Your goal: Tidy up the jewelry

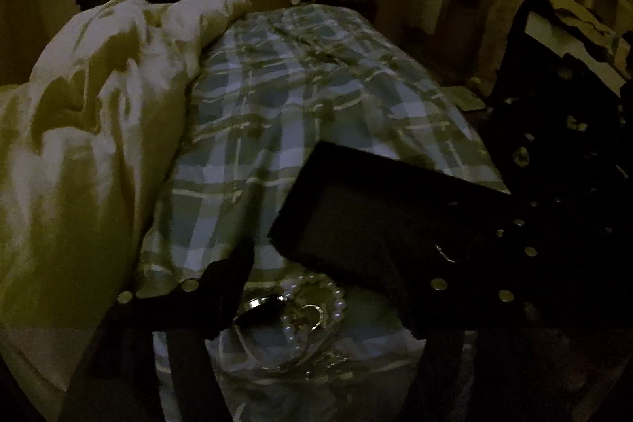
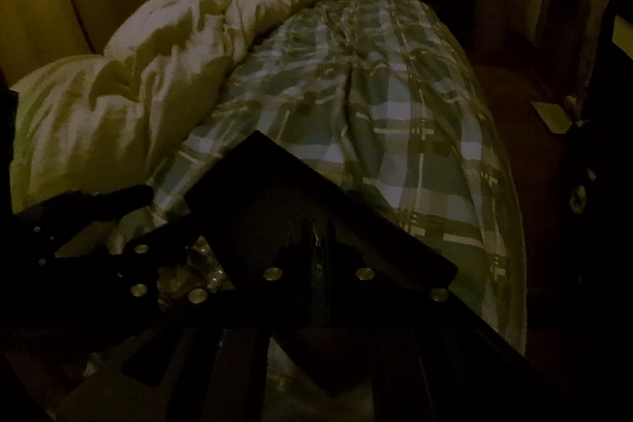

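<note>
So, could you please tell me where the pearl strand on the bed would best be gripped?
Probably pinch the pearl strand at its right-hand curve, coming from above: there the beads lie clear on the plaid sheet, while its left side tangles with other jewelry.

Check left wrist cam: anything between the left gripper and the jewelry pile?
Nothing visible. The jewelry pile lies on the plaid bedspread right between the left gripper fingers. The black tray sits just beyond it, to the right.
</note>
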`<state>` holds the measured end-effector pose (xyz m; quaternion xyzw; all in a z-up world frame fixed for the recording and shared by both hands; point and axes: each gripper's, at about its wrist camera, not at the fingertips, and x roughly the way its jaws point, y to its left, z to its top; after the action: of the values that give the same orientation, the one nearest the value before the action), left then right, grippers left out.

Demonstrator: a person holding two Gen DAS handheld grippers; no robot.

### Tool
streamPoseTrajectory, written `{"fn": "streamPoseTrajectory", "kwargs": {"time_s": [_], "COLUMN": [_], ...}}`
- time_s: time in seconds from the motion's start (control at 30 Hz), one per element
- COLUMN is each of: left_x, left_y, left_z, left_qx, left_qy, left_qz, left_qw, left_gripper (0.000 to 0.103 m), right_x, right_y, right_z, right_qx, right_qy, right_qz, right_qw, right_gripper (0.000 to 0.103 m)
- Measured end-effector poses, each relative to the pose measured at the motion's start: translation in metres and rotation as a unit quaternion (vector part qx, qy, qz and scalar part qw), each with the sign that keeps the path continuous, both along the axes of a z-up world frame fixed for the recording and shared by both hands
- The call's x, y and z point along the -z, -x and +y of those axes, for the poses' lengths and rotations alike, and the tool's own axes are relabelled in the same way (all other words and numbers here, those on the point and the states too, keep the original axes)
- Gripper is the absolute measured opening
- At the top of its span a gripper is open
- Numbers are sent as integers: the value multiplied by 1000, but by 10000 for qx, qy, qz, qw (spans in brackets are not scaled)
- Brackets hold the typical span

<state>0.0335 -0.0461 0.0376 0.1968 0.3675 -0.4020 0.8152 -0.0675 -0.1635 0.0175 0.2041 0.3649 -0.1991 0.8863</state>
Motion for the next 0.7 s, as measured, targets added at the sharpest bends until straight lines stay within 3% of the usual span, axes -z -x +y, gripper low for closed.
{"fn": "streamPoseTrajectory", "kwargs": {"time_s": [0.03,0.07,0.1,0.33,0.43,0.53,0.7], "left_x": [0,1,1,8,10,10,13], "left_y": [-1,-3,-4,-9,-14,-18,-26], "left_z": [1,2,4,12,18,23,30], "left_qx": [-61,-116,-156,-403,-476,-585,-758], "left_qy": [-1,12,28,-122,-95,-37,-22], "left_qz": [2,11,24,-112,-30,24,162], "left_qw": [10000,9999,9999,9990,9988,9983,9970], "left_gripper": [71,76,78,88,90,92,93], "right_x": [1,1,1,-1,-1,-4,-5], "right_y": [0,1,3,7,7,6,5], "right_z": [0,-1,-1,2,6,11,17], "right_qx": [19,52,95,24,-47,-110,-230], "right_qy": [-16,-43,-54,-113,-154,-103,-78], "right_qz": [7,-17,-57,-132,-114,-136,-134], "right_qw": [10000,10000,9999,9998,9998,9998,9996], "right_gripper": [25,44,52,52,53,61,61]}}
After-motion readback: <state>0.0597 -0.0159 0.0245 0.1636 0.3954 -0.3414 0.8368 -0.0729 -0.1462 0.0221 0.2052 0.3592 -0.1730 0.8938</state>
